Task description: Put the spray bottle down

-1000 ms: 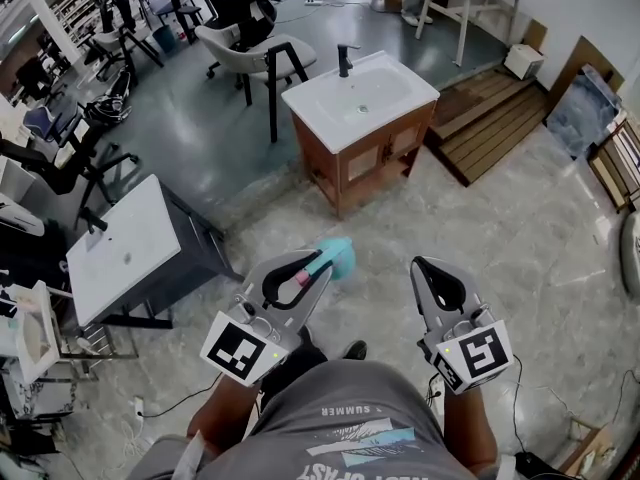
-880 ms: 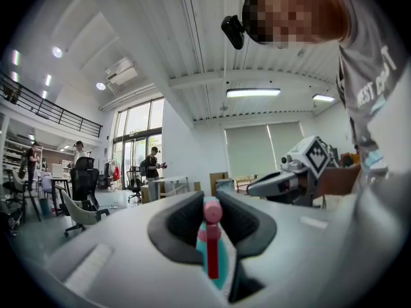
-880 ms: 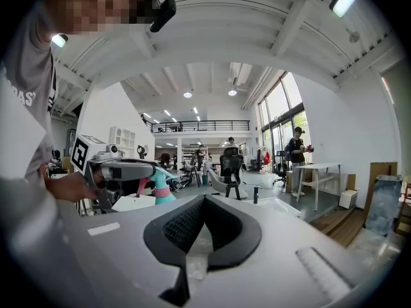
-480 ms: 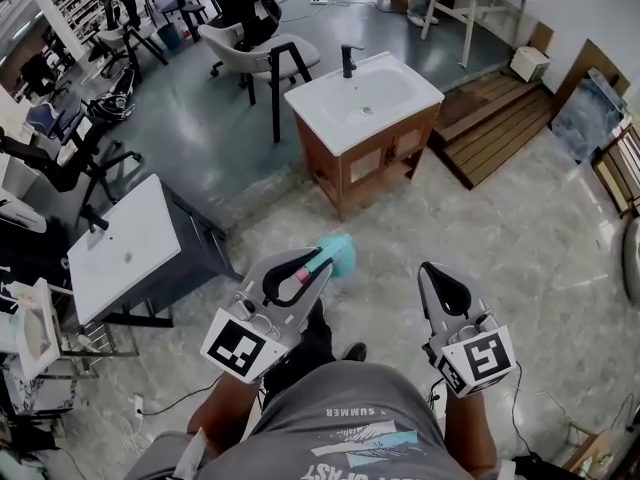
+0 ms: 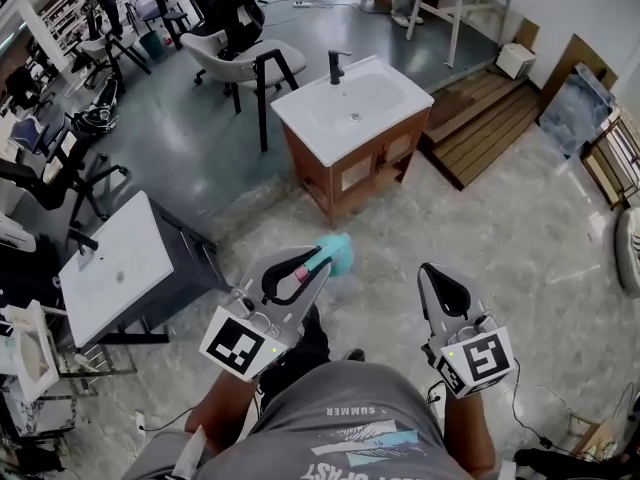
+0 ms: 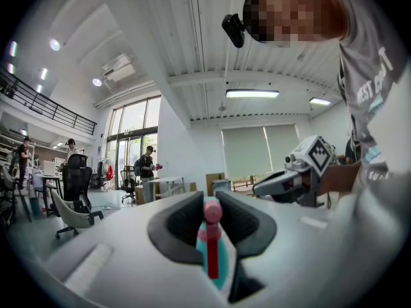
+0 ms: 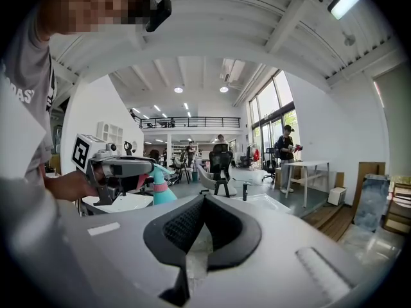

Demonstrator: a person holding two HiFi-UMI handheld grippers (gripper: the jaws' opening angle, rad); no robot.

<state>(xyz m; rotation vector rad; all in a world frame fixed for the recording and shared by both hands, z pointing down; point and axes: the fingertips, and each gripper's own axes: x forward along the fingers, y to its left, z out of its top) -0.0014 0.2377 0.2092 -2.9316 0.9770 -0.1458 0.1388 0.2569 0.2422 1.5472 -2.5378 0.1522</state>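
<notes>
Spray bottle [image 5: 336,255] gripped above the floor [image 5: 520,228]
The bottle is clamped between the partly closed jaws of the left gripper [image 5: 320,261]; the right gripper [image 5: 428,272] is held closed and empty beside it. A sink cabinet [image 5: 352,158] is seen beyond.

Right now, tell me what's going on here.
A person holds a claw in each hand on an open workshop floor. The left claw is clamped on a teal spray bottle with a pink head, carried in the air, not yet set down. The right claw is shut and empty. A washbasin cabinet stands ahead.
</notes>
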